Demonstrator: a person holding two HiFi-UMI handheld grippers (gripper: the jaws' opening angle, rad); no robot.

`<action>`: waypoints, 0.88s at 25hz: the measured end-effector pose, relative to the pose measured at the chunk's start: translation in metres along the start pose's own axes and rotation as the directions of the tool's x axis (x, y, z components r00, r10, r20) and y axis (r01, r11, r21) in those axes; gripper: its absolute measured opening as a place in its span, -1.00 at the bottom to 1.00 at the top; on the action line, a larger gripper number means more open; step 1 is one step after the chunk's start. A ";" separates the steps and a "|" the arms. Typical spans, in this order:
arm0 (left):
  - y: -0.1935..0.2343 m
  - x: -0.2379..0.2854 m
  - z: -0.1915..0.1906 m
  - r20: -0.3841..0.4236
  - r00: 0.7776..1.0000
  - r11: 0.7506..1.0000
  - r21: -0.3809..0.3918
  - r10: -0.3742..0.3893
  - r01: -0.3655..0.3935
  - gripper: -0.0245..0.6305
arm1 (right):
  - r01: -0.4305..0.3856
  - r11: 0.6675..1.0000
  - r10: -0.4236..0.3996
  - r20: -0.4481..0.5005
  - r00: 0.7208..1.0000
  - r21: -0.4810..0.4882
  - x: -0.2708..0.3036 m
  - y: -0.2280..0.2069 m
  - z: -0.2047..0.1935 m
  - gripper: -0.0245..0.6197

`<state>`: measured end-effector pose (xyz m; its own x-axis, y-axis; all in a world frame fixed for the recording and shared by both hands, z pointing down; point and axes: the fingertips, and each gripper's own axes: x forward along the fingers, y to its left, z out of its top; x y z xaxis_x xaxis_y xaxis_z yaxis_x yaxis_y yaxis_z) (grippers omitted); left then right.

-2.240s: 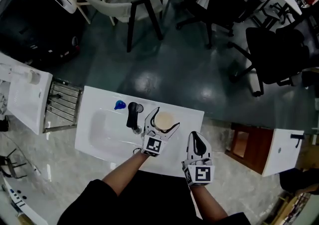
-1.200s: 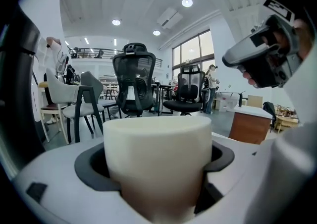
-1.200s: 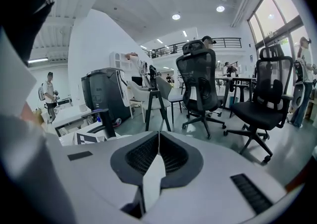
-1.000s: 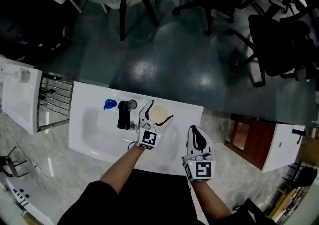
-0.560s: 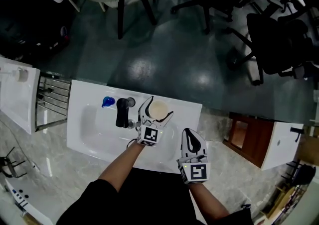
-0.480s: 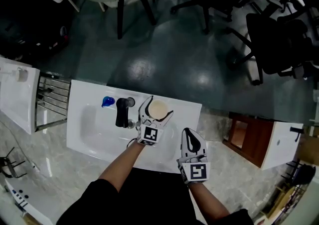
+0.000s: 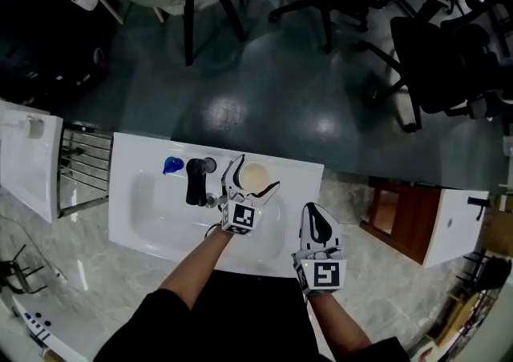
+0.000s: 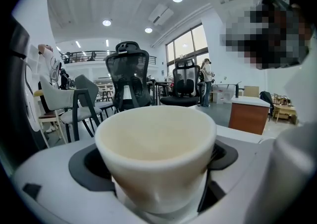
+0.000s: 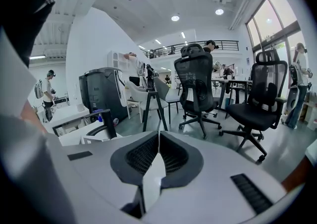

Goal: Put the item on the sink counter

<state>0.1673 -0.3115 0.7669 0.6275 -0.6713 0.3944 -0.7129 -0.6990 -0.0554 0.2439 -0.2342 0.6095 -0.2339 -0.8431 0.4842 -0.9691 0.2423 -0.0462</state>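
Opening left gripper (image 7: 256,174) jaws, cream cup (image 8: 156,153) between, on counter (image 7: 303,192).

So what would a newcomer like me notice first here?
A cream cup sits on the white sink counter, right of the black faucet, between the left gripper's jaws, which are opening. The right gripper, shut and empty, is held near the counter's front edge.

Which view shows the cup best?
Left gripper view: the cup fills the frame, rim and wall clear, between the jaws of the left tongs, which are opening. Head view shows it small, from above, on the sink counter. Right gripper view does not show it.
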 end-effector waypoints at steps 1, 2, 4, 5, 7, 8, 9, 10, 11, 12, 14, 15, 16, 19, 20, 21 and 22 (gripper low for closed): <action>0.001 -0.001 0.001 0.006 1.000 1.000 -0.007 0.004 -0.004 0.65 | 0.003 1.000 -0.003 -0.004 1.000 0.002 -0.002 -0.002 -0.004 -0.82; 0.002 -0.002 0.001 0.011 1.000 1.000 -0.011 0.010 -0.010 0.66 | 0.004 1.000 -0.004 -0.010 1.000 0.001 -0.003 -0.003 -0.008 -0.82; 0.004 -0.007 0.000 0.015 1.000 1.000 -0.006 0.022 -0.022 0.66 | 0.000 1.000 0.000 -0.013 1.000 -0.004 -0.006 -0.001 -0.012 -0.82; 0.004 -0.010 -0.002 0.013 1.000 1.000 0.001 0.024 -0.024 0.66 | -0.007 1.000 0.006 -0.011 1.000 -0.013 -0.007 0.003 -0.012 -0.82; 0.001 -0.014 -0.004 0.009 1.000 1.000 0.006 0.020 -0.020 0.65 | -0.024 0.999 0.024 0.000 1.000 -0.037 -0.009 0.013 -0.010 -0.82; -0.001 -0.017 -0.004 0.008 1.000 1.000 0.005 0.016 -0.016 0.65 | -0.029 0.999 0.029 0.008 1.000 -0.042 -0.010 0.016 -0.008 -0.82; -0.003 -0.019 -0.004 0.008 1.000 1.000 0.002 0.012 -0.012 0.65 | -0.029 0.999 0.030 0.012 0.999 -0.043 -0.012 0.019 -0.007 -0.82; -0.005 -0.021 -0.003 0.009 1.000 1.000 -0.005 0.007 -0.007 0.65 | -0.026 0.999 0.026 0.013 1.000 -0.041 -0.014 0.021 -0.007 -0.82; -0.008 -0.024 -0.003 0.008 1.000 1.000 -0.017 0.002 -0.002 0.65 | -0.021 0.999 0.022 0.012 1.000 -0.040 -0.016 0.022 -0.006 -0.82; -0.011 -0.026 -0.004 0.008 1.000 0.999 -0.033 -0.004 0.004 0.65 | -0.017 0.999 0.017 0.012 1.000 -0.040 -0.018 0.023 -0.004 -0.82; -0.017 -0.030 -0.006 0.003 1.000 0.998 -0.065 -0.021 0.021 0.65 | -0.003 0.999 0.004 0.018 1.000 -0.045 -0.025 0.025 -0.001 -0.82; -0.018 -0.033 -0.009 -0.002 1.000 0.997 -0.076 -0.028 0.028 0.65 | 0.006 0.999 -0.005 0.022 1.000 -0.048 -0.029 0.026 0.000 -0.82; -0.019 -0.038 -0.013 -0.005 0.999 0.996 -0.081 -0.033 0.032 0.65 | 0.013 0.999 -0.012 0.025 1.000 -0.050 -0.032 0.029 0.000 -0.82; -0.018 -0.055 -0.019 -0.002 0.999 0.996 -0.079 -0.038 0.037 0.65 | 0.018 0.999 -0.017 0.036 0.999 -0.043 -0.045 0.039 -0.014 -0.82; -0.019 -0.060 -0.018 0.005 0.999 0.996 -0.082 -0.039 0.039 0.65 | 0.020 0.999 -0.018 0.032 0.999 -0.044 -0.049 0.041 -0.020 -0.82; -0.021 -0.066 -0.016 0.013 0.999 0.995 -0.089 -0.043 0.044 0.65 | 0.026 0.999 -0.025 0.023 0.999 -0.045 -0.054 0.043 -0.024 -0.82; -0.024 -0.072 -0.015 0.019 0.999 0.994 -0.100 -0.050 0.051 0.65 | 0.035 0.998 -0.034 0.013 0.999 -0.045 -0.059 0.045 -0.025 -0.82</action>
<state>0.1342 -0.2425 0.7537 0.6679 -0.6402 0.3796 -0.7076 -0.7043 0.0573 0.2161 -0.1614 0.6005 -0.2018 -0.8573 0.4737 -0.9722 0.2341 0.0095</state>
